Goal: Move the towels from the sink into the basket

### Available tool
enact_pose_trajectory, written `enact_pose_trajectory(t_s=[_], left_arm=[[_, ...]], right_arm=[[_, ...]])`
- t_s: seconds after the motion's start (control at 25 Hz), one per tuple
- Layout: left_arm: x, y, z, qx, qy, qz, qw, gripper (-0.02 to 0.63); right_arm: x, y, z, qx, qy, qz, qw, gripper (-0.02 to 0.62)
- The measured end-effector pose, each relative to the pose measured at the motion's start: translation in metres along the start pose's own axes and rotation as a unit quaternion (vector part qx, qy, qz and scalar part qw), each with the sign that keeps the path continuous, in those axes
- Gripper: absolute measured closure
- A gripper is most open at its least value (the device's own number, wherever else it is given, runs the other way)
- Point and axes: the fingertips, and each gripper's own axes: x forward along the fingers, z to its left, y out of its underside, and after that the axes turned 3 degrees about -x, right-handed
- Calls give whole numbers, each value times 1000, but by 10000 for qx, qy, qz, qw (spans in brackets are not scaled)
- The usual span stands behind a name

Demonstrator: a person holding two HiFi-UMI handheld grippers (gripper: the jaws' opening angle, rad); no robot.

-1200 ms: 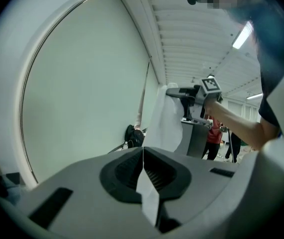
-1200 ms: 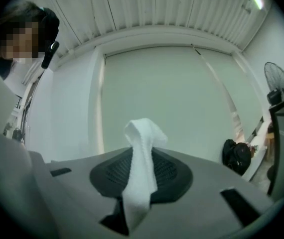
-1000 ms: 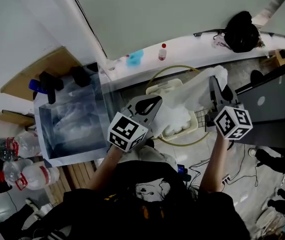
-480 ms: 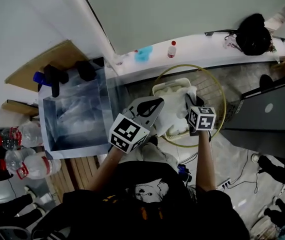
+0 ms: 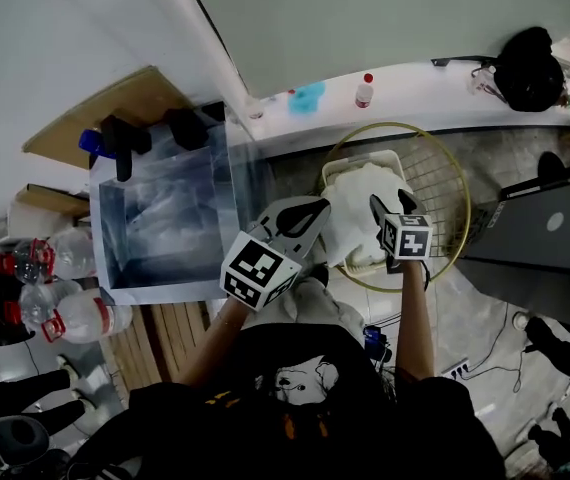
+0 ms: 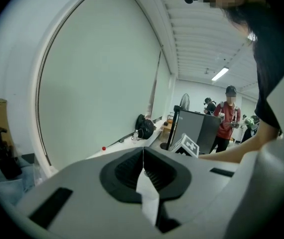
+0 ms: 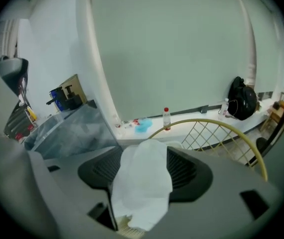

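White towels [image 5: 361,200] in wire basket [image 5: 434,179]

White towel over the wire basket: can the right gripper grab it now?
Probably yes. The right gripper has just been opening its jaws, and the white cloth towel lies between them over the round yellow-rimmed wire basket; nothing blocks it.

The towels [image 5: 363,200] were soft white cloth, matt and rumpled. The basket [image 5: 435,186] was thin yellow wire, smooth. The sink [image 5: 155,218] was shiny grey metal with blurred reflections.
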Motion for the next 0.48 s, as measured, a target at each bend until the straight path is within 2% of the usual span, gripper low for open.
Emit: enact_pose_trajectory(t_s=[0.28,0.48], left_arm=[[-15,3,2,-20,-24,-53,10000,598],[-34,-2,4,-18,-38,-217,9998,598]], right_arm=[[-20,-20,15,91,-53,-391,9992,314],[-43,-39,44,119,-150,-747,9970,329]])
